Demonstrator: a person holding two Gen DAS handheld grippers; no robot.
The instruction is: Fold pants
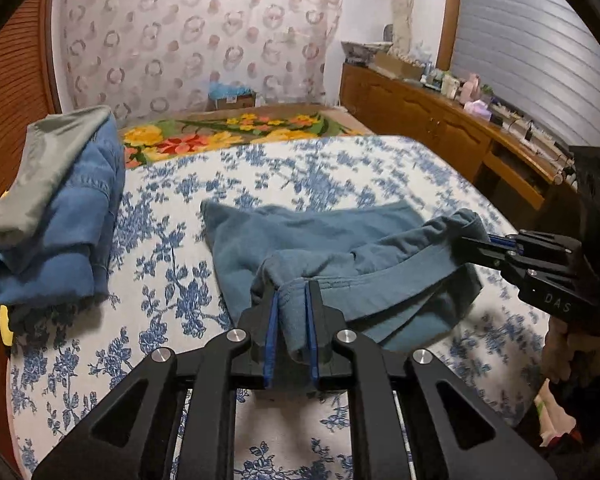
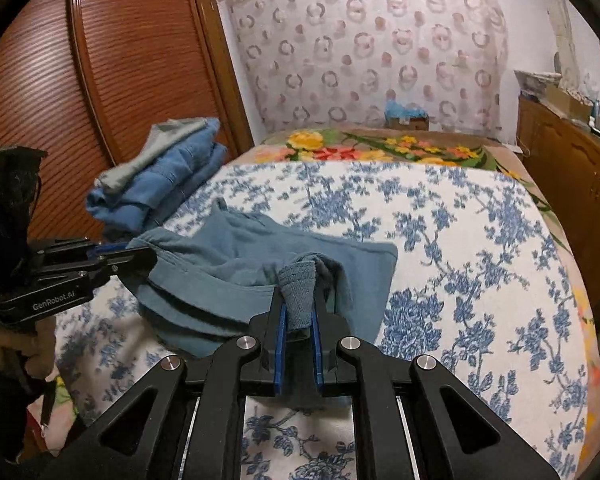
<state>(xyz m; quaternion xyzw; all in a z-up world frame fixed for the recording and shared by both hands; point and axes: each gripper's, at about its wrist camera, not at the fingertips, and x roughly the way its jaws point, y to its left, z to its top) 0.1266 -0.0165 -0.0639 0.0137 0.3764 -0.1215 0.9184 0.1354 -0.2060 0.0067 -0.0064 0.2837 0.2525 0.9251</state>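
Note:
Teal-blue pants (image 1: 320, 240) lie partly folded on the flower-print bed, near its front; they also show in the right wrist view (image 2: 236, 272). My left gripper (image 1: 294, 296) is shut on a bunched edge of the pants and holds it lifted. In the right wrist view it (image 2: 140, 254) enters from the left, clamped on the cloth. My right gripper (image 2: 300, 300) is shut on another bunched, ribbed edge of the pants. In the left wrist view it (image 1: 472, 240) comes in from the right, gripping the cloth. The fabric sags between the two grippers.
A stack of folded blue and grey clothes (image 1: 56, 208) sits at the bed's left edge, also in the right wrist view (image 2: 160, 172). The bedspread (image 2: 460, 240) has blue flowers. A wooden dresser (image 1: 440, 120) with clutter stands right. A wooden wardrobe (image 2: 100, 80) stands left.

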